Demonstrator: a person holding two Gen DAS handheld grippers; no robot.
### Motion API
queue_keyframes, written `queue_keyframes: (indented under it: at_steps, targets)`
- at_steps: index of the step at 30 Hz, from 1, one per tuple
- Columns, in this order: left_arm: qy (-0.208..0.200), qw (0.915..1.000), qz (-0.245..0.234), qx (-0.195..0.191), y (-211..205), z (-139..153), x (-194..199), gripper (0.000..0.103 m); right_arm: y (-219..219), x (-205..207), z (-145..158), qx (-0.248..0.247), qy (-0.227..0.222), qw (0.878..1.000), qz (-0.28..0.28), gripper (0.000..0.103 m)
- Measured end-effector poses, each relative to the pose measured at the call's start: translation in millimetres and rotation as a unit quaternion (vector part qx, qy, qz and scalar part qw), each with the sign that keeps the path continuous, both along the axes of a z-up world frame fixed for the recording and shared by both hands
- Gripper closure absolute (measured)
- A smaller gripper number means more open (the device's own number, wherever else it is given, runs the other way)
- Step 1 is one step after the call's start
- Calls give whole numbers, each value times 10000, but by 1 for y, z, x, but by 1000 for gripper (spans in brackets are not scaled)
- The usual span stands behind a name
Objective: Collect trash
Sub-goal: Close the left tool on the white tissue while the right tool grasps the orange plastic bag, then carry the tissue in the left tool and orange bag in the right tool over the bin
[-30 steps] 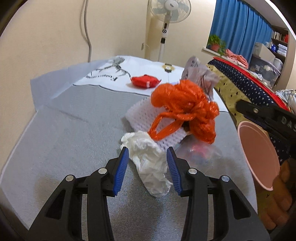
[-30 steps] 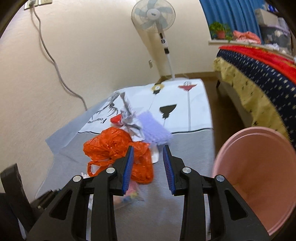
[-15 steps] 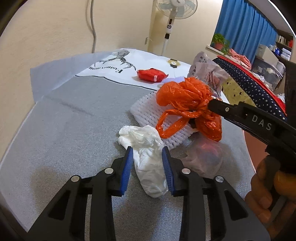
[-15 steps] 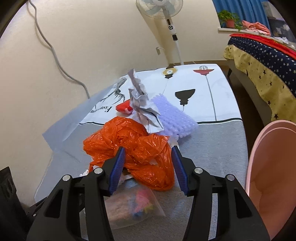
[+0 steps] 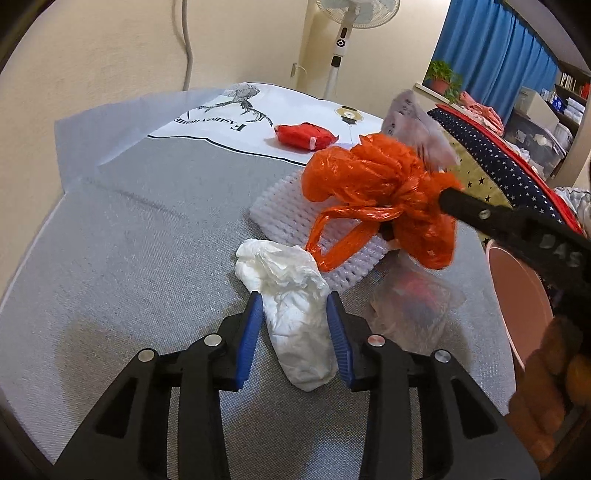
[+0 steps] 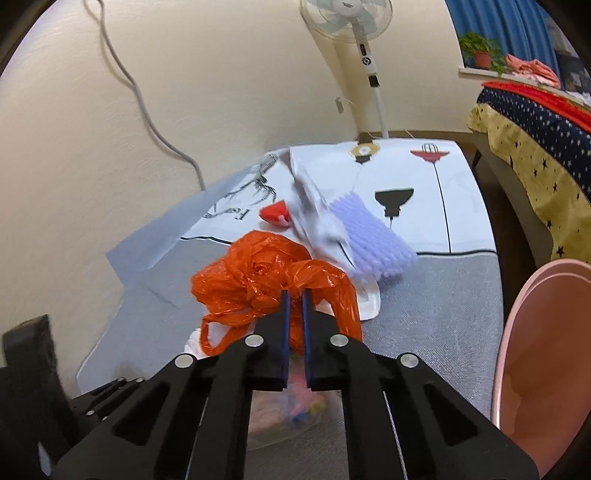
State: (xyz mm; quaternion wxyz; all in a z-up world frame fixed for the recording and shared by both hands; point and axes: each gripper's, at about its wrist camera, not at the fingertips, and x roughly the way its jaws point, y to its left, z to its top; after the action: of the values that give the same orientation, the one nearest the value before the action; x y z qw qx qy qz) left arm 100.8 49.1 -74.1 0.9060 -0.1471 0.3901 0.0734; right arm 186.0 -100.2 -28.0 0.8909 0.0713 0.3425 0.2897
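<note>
My left gripper is shut on a crumpled white tissue lying on the grey mat. My right gripper is shut on an orange plastic bag, which also shows in the left wrist view above a white foam net. A clear plastic bag with coloured bits lies under the right gripper. A silver wrapper stands behind the orange bag. A red packet lies further back. A pink bin is at the right.
A white printed cloth covers the far end of the mat. A standing fan is by the wall, and a bed with a starry cover is on the right. A grey cable hangs on the wall.
My left gripper has closed on the white tissue. My right gripper moved in from the bin side and shut on the orange bag, which is a little lifted.
</note>
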Motion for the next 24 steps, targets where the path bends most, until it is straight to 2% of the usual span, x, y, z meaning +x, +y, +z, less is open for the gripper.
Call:
queue_keyframes:
  at_steps: [2,3,5,6,17,24]
  targets:
    - [-25,10000,-5,-1,1,1,-2,76,-2,-9,9,-14,-110,9999,13,98]
    - [-44,10000,-23,-32,2,1,-3,89,-4,-13,14,-33,-166,9999,5,99]
    - [-65,9999,-77,-4,1,4,-4,95,-7,-21,20,-60,-241,9997,-22,99]
    - [-92,9999,-99,27,0,5,-5,103,-9,-25,23,-70,-268,9996,-35,99]
    - [-429,9988,-203,111,-1,30,-25,103,-39,-61,63,-206,-729,9964,-387,99]
    - [-689,9974,-205,-28,6,44,-36,103,-66,-77,91,-176,-911,9937,-636,99]
